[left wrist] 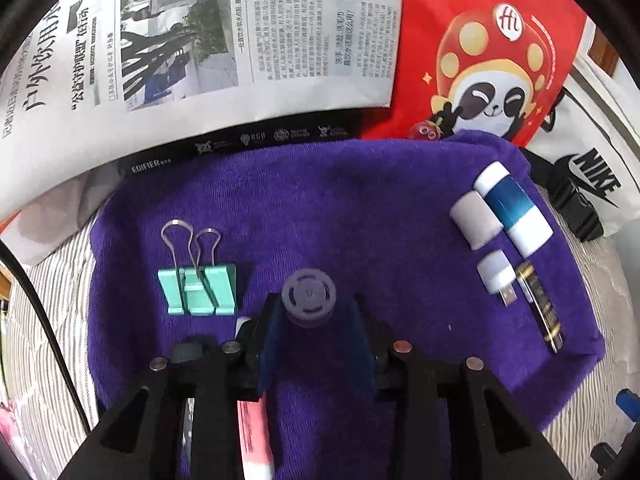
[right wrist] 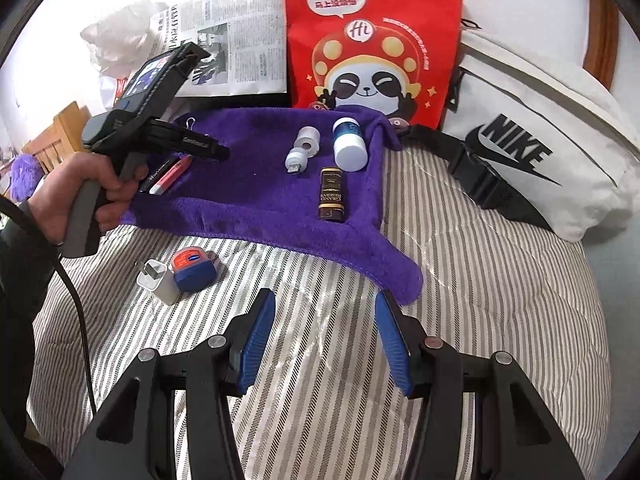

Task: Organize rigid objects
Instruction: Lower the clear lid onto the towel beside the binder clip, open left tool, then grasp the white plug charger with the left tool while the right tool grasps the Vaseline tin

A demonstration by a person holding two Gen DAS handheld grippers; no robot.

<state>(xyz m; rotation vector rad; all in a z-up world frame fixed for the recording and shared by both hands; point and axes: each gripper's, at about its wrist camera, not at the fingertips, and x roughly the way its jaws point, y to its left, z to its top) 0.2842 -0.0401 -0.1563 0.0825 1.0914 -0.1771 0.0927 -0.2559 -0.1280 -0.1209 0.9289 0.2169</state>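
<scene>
Over the purple towel [left wrist: 360, 208] on the bed, the left gripper [left wrist: 316, 320] straddles a small grey round cap [left wrist: 309, 298], contact unclear; light, stiff, best pinched at its rim. The right gripper [right wrist: 326, 344] hangs half-open, empty.

red panda bag [right wrist: 374, 44], newspaper [left wrist: 192, 40], white nike bag [right wrist: 532, 148], perhaps canvas.

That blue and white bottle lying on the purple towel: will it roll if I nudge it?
Probably. The blue and white bottle is round and lies on its side, so a sideways push could roll it, though the plush purple towel should slow it. Its smooth plastic may slip between pads.
</scene>
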